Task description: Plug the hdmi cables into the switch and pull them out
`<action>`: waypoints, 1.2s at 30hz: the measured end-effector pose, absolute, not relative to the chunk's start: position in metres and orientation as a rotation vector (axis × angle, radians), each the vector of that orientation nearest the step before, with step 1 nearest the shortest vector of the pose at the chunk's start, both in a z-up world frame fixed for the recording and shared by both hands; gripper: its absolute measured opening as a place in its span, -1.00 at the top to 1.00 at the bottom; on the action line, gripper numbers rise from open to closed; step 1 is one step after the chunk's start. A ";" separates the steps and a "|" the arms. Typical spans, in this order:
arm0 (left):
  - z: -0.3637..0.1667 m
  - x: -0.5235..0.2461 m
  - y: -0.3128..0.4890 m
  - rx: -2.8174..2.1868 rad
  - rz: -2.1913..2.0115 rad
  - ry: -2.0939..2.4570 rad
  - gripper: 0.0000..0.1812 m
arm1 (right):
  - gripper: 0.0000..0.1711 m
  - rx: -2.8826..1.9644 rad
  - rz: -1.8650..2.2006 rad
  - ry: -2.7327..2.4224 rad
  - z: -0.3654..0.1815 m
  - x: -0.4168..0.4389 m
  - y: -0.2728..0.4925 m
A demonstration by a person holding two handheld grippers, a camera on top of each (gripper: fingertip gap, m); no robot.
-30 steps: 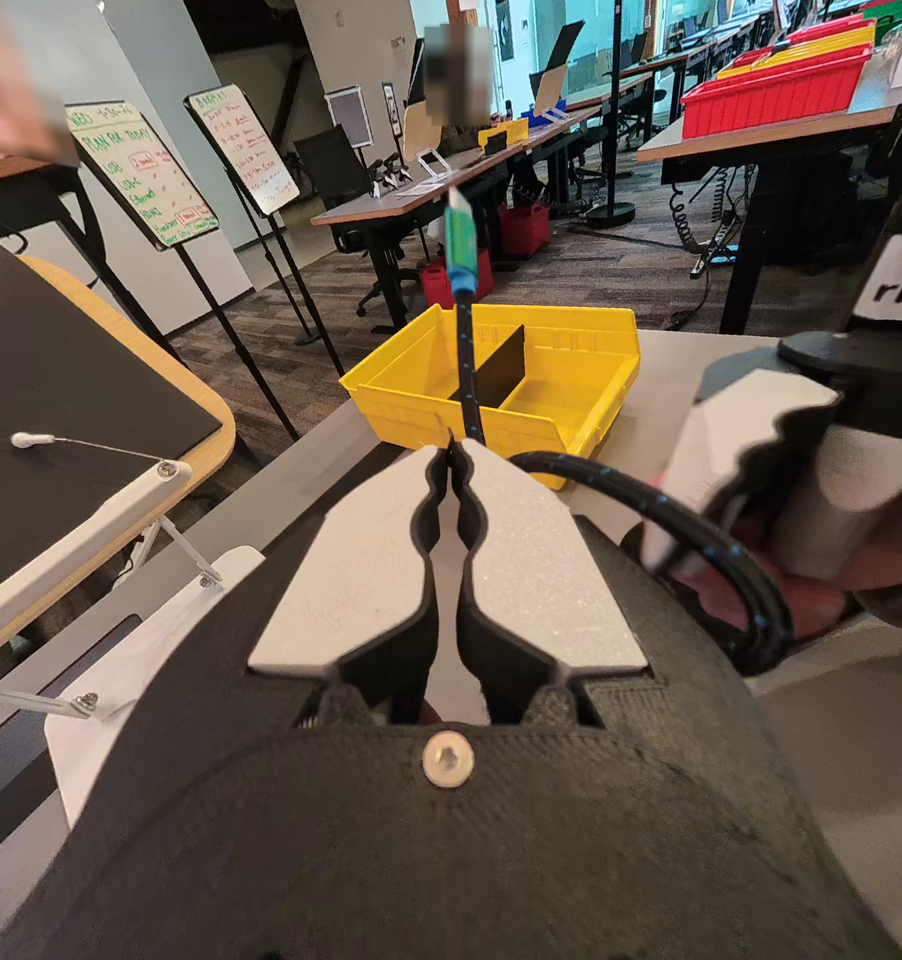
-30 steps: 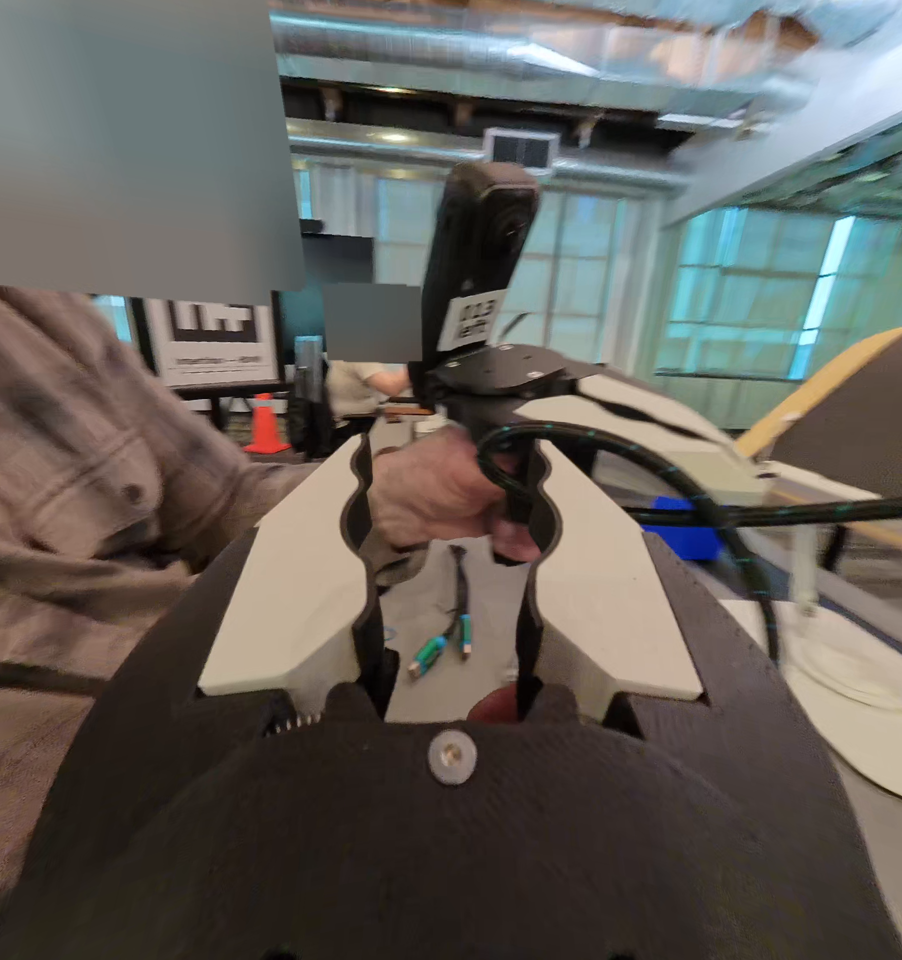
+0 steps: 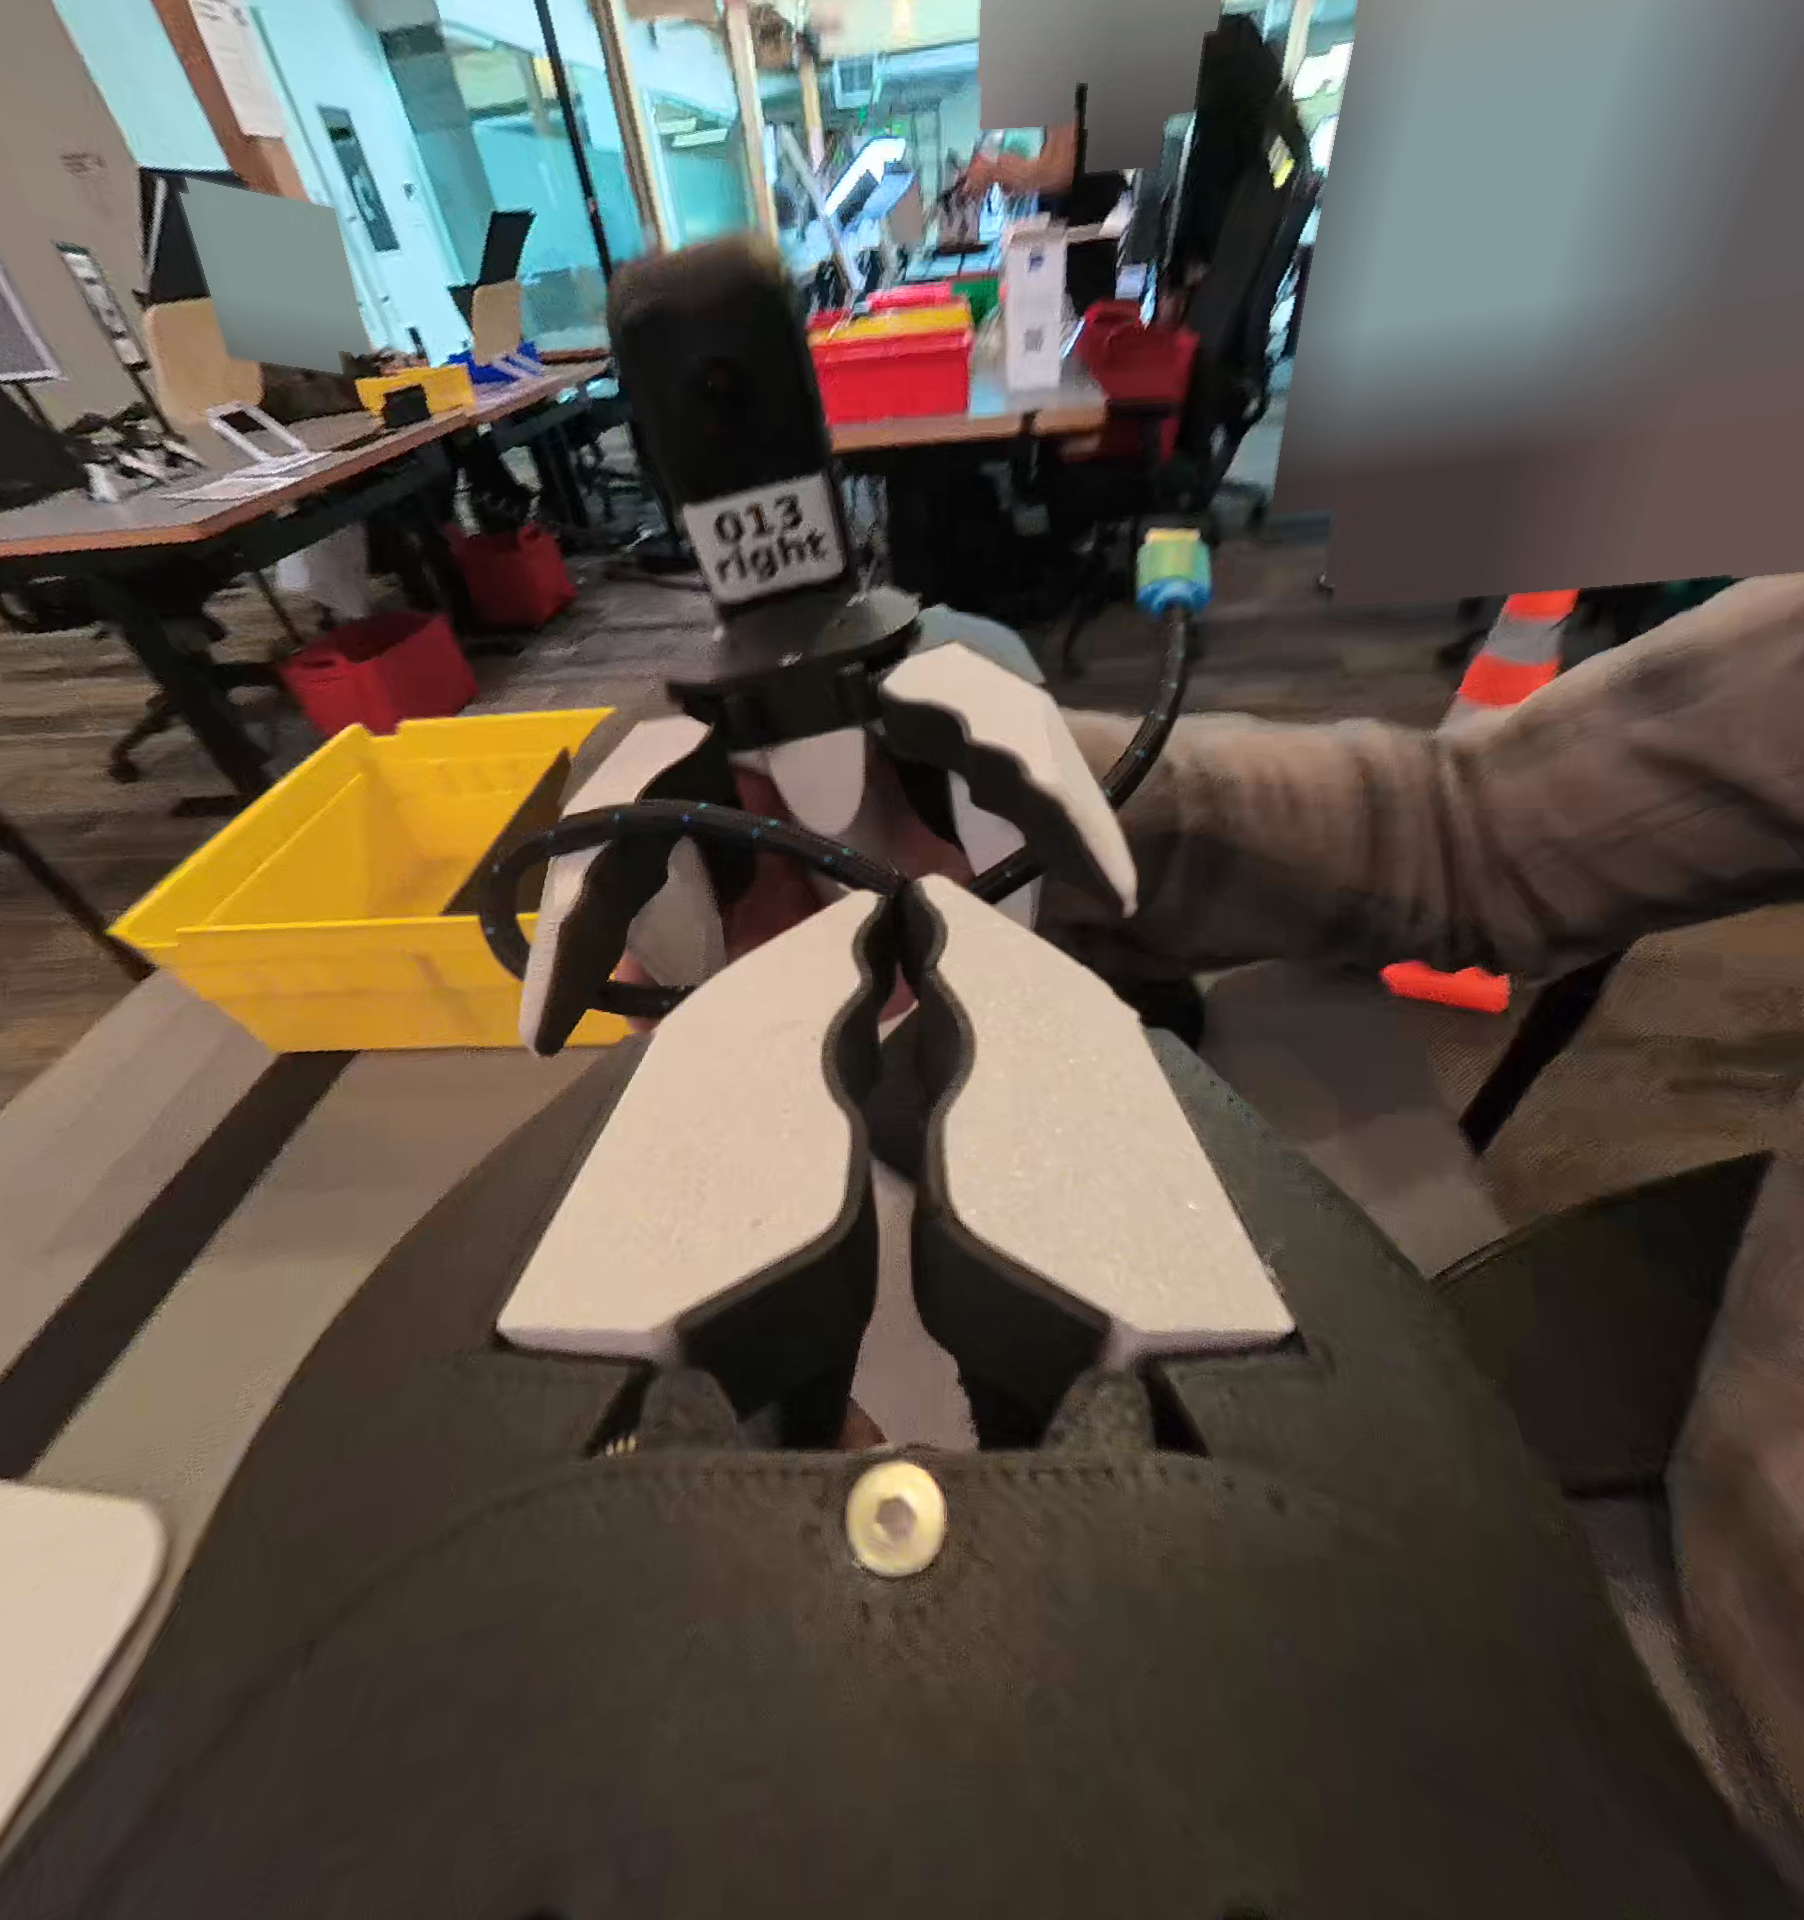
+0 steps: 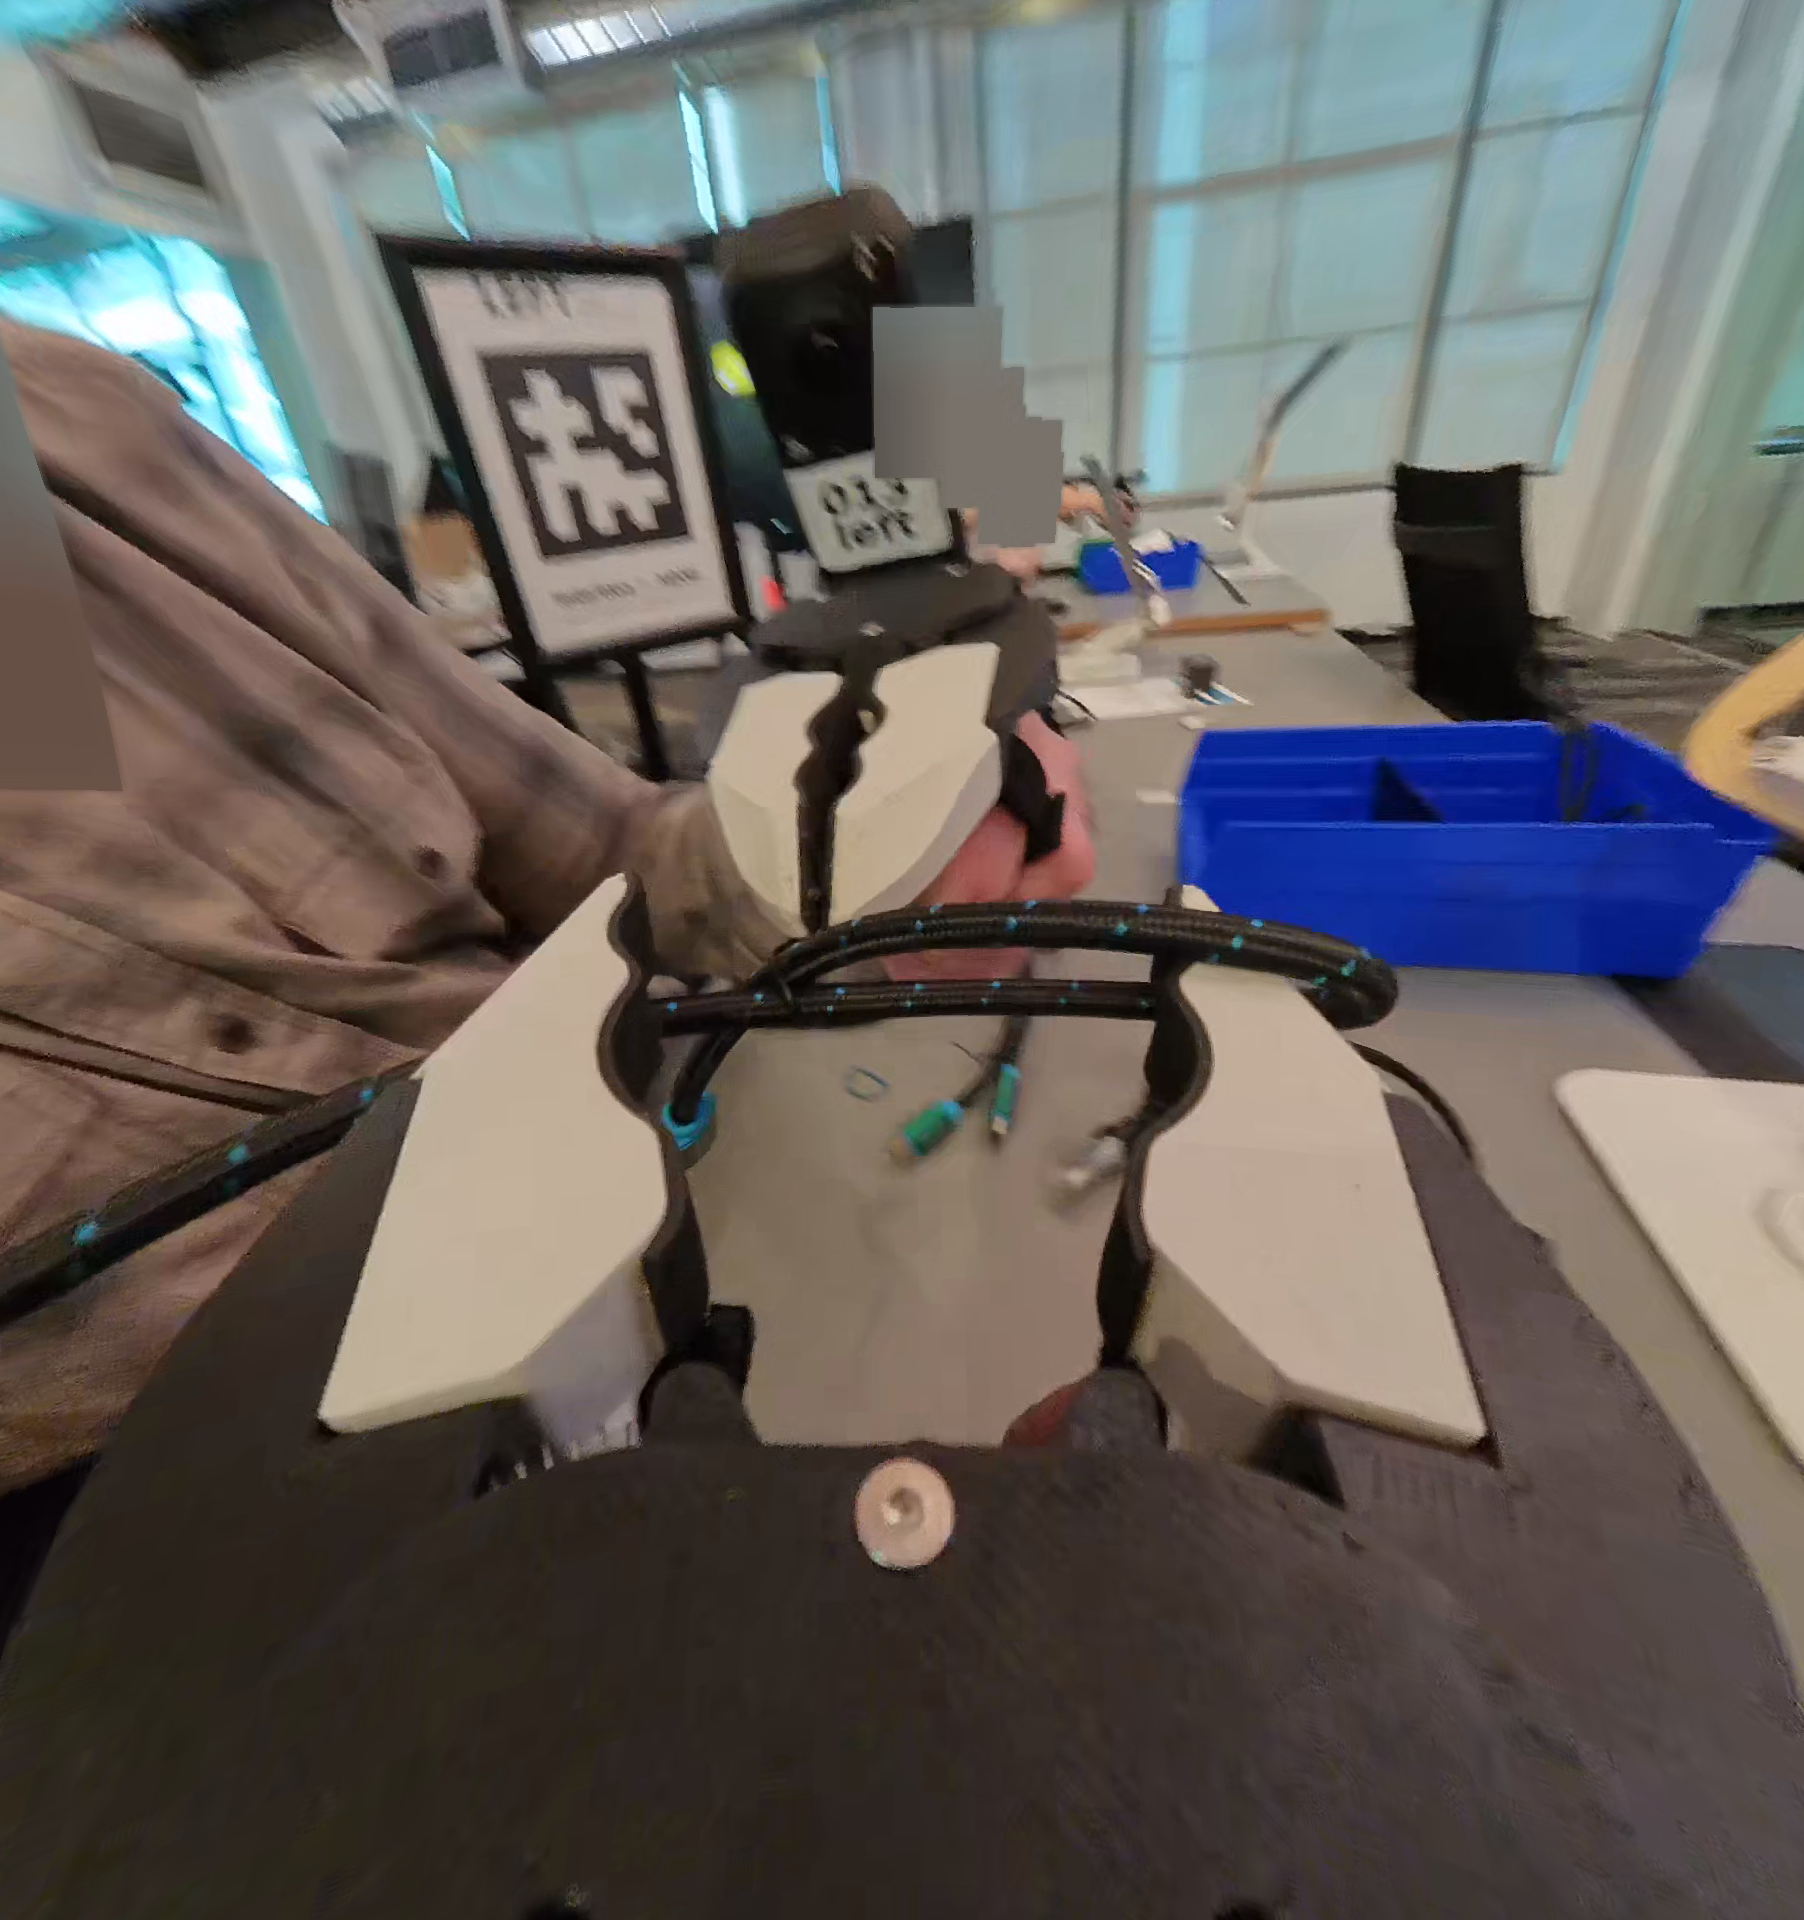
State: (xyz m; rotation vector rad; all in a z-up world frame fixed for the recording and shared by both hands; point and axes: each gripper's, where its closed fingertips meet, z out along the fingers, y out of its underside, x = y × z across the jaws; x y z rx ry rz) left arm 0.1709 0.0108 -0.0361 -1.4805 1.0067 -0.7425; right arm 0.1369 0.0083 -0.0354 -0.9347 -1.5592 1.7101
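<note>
Above the table our left gripper [image 3: 903, 904], clamped on the cable [image 3: 690, 821], has swung toward our wide-open right gripper [image 4: 903, 971] for a handover

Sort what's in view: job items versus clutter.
Job: braided cable pinched in the shut left claw; open right claw; loose green-ended plugs on the table.
Clutter: yellow bin, blue bin, red bins.
</note>
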 end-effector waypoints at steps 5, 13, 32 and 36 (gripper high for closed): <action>-0.020 0.168 0.005 -1.392 -0.988 0.907 1.00 | -0.18 -0.801 2.093 -1.466 -0.025 0.160 0.001; 0.002 0.164 0.001 -1.278 -1.266 0.752 1.00 | -0.17 -0.610 2.188 -1.243 -0.004 0.180 0.016; -0.026 0.176 0.009 -1.417 -1.237 0.764 1.00 | 0.33 -0.750 1.317 -1.233 0.007 0.178 0.030; -0.036 0.183 0.008 -1.464 -1.132 0.853 1.00 | 0.60 -0.812 1.221 -1.138 0.026 0.176 0.045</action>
